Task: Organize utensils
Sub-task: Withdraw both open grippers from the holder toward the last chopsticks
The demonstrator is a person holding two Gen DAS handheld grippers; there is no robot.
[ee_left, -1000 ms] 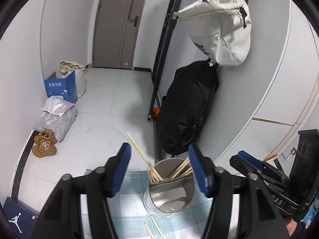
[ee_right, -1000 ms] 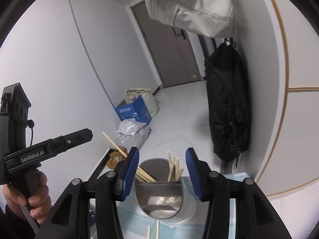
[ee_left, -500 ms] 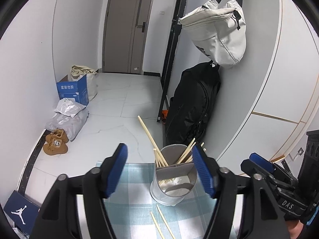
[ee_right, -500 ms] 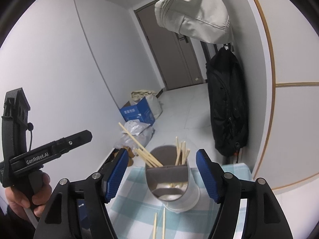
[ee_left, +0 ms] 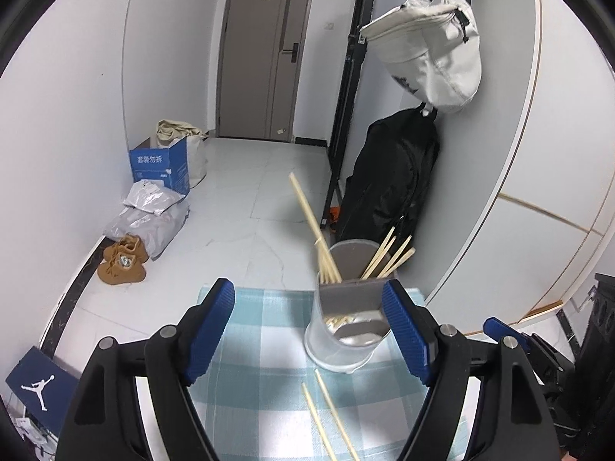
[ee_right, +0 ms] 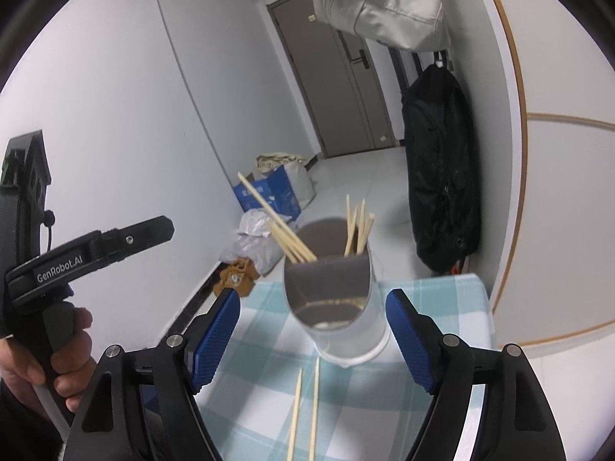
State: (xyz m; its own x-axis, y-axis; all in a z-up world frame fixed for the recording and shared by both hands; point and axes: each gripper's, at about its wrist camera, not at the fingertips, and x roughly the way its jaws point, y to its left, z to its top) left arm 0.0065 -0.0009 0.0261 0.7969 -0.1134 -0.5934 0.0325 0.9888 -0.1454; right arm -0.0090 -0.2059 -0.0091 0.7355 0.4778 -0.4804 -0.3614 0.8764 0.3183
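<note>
A clear round utensil holder [ee_left: 346, 330] with a grey divider stands on the blue checked cloth [ee_left: 261, 345], with several wooden chopsticks [ee_left: 307, 211] leaning in it. Two loose chopsticks [ee_left: 330, 415] lie on the cloth in front of it. My left gripper [ee_left: 307, 307] is short of the holder; its jaws are opening and nothing is between the pads. In the right wrist view, the holder [ee_right: 334, 307] and loose chopsticks [ee_right: 307, 403] sit ahead of my right gripper [ee_right: 313, 303], whose jaws are also opening and empty. A hand [ee_right: 57, 365] holds the left gripper's handle.
The cloth's far edge drops to a white tiled floor with a blue box [ee_left: 161, 165], grey bags [ee_left: 150, 215] and brown shoes [ee_left: 123, 261]. A black backpack [ee_left: 392, 176] and a pale bag [ee_left: 434, 50] hang on the wall right of the holder.
Both grippers have drawn back from the holder and sunk a little. Their jaws have spread wider. More of the cloth and the two loose chopsticks has come into view.
</note>
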